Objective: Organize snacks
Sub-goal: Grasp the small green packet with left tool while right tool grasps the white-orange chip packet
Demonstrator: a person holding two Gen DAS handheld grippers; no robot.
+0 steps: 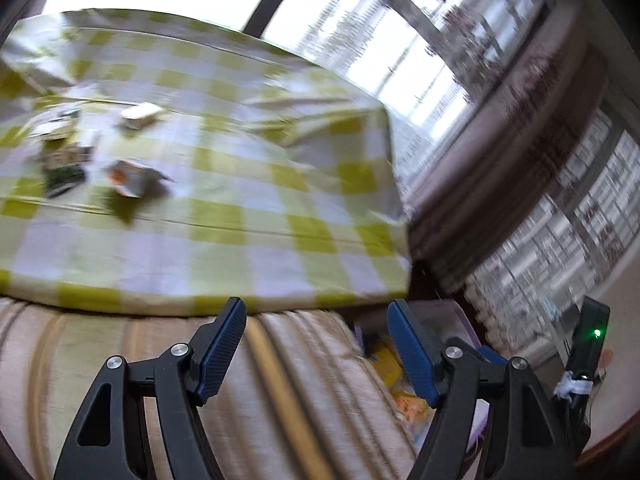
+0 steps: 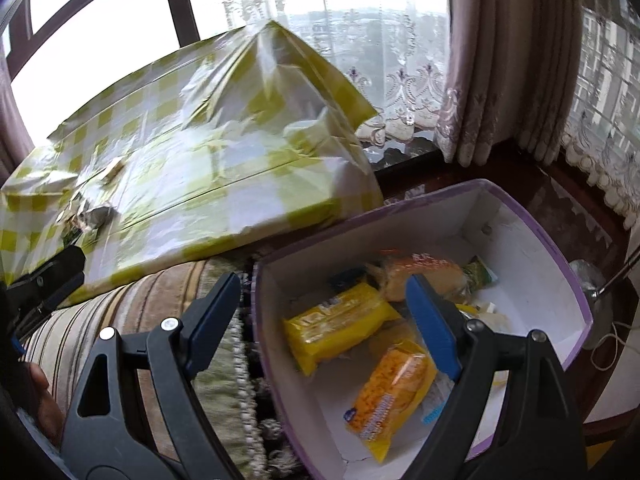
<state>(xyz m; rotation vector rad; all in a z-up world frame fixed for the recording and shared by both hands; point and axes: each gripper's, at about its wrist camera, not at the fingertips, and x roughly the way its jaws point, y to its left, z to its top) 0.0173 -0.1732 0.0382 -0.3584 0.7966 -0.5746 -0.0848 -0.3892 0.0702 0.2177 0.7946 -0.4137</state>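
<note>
Several snack packets lie on the green-checked cloth point(image 1: 248, 184) at the left: an orange-and-white packet point(image 1: 128, 178), a dark green packet point(image 1: 64, 178) and a pale packet point(image 1: 142, 115). My left gripper point(image 1: 316, 344) is open and empty, above the striped cushion point(image 1: 280, 380) in front of the cloth. My right gripper point(image 2: 324, 312) is open and empty over the purple-rimmed white box point(image 2: 532, 280), which holds a yellow packet point(image 2: 336, 322), an orange-yellow packet point(image 2: 394, 384) and an orange bun packet point(image 2: 428, 276). The box also shows in the left wrist view point(image 1: 460, 316).
Curtains point(image 2: 496, 80) and a window stand behind the cloth and box. The striped cushion point(image 2: 120, 312) lies between cloth and box. A metal lamp base point(image 2: 600, 312) stands right of the box on dark wood. The other gripper's body point(image 2: 44, 280) shows at the left.
</note>
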